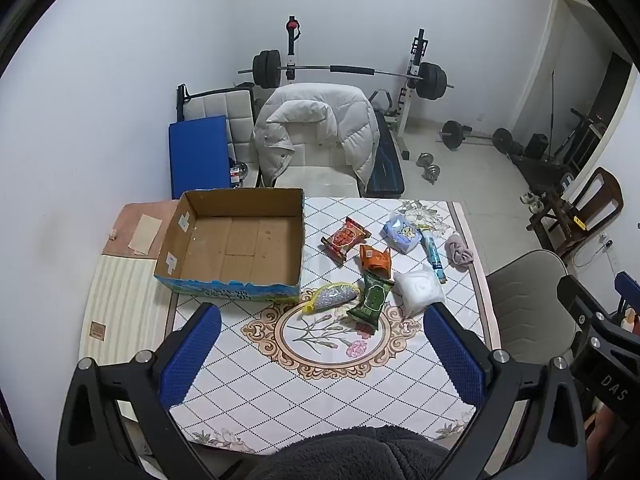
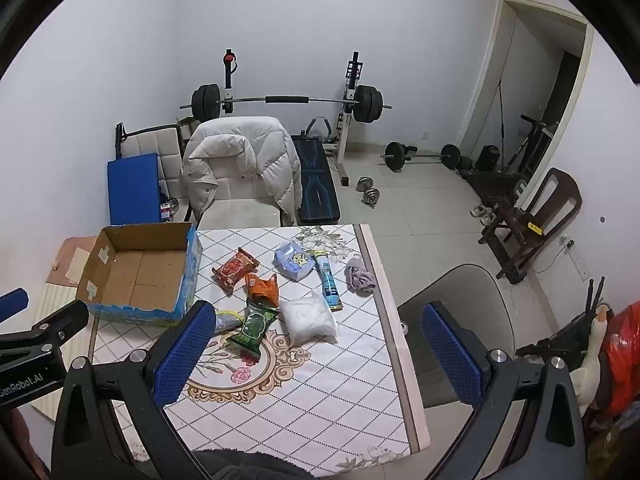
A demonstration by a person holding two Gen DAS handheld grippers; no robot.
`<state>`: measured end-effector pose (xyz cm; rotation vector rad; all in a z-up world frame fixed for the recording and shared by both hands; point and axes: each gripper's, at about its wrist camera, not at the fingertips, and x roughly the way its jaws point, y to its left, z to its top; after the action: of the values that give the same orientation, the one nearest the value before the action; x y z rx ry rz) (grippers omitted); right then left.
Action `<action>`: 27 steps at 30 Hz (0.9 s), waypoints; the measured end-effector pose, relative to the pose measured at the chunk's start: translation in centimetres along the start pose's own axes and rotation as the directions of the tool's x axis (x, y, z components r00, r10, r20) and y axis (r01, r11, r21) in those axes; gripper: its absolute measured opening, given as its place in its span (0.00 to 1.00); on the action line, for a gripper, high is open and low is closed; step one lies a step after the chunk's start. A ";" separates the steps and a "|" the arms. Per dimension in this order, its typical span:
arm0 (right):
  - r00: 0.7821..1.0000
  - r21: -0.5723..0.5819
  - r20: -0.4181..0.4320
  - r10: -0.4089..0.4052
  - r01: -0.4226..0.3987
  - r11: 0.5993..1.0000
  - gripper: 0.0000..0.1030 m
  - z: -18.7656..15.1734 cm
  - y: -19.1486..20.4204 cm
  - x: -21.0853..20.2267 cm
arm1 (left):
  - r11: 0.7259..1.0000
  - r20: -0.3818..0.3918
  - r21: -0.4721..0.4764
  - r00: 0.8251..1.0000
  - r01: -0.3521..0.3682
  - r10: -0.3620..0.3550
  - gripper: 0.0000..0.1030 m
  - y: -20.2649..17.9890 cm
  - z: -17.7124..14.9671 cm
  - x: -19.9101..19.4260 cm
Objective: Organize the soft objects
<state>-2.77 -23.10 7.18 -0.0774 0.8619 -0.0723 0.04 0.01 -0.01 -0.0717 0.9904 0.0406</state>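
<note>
left wrist view: nothing packed yet, both your grippers spread wide and holding nothing.
cardboard box [image 1: 236, 240] sits empty; right of it lie the glitter pouch [image 1: 334, 295], green packet [image 1: 373, 295] and white bag [image 1: 418, 289]. bring your left gripper [image 1: 322, 354] down on the pouch nearest the box, squeeze gently, lift clear over the wall; keep your right gripper [image 2: 316, 354] back.

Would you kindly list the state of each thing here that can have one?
Cardboard box: open, empty.
Left gripper: open, holding nothing.
Right gripper: open, holding nothing.
Green packet: lying on the table, outside the box.
White bag: on the table, outside the box.
Purple cloth: crumpled near the table edge.
</note>
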 end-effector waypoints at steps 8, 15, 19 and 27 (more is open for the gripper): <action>1.000 -0.001 0.003 -0.001 0.001 1.000 1.00 -0.2 0.1 0.0 | 1.000 0.006 0.003 1.000 0.001 -0.001 1.00 0.0 0.1 -0.1; 1.000 0.001 0.003 -0.001 0.001 1.000 1.00 -0.2 0.1 0.0 | 1.000 0.013 0.001 1.000 0.000 0.000 1.00 0.0 0.0 -0.1; 1.000 0.000 0.003 0.000 0.000 1.000 1.00 -0.2 0.1 0.0 | 1.000 0.013 0.002 1.000 0.001 -0.001 1.00 0.0 0.0 -0.1; 1.000 -0.002 0.008 -0.004 0.004 1.000 1.00 0.2 0.4 -0.6 | 1.000 0.015 -0.001 1.000 0.001 -0.001 1.00 0.0 0.0 -0.1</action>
<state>-2.95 -22.67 7.73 -0.0810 0.8540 -0.0754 -0.04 0.00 0.04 -0.0724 0.9750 0.0404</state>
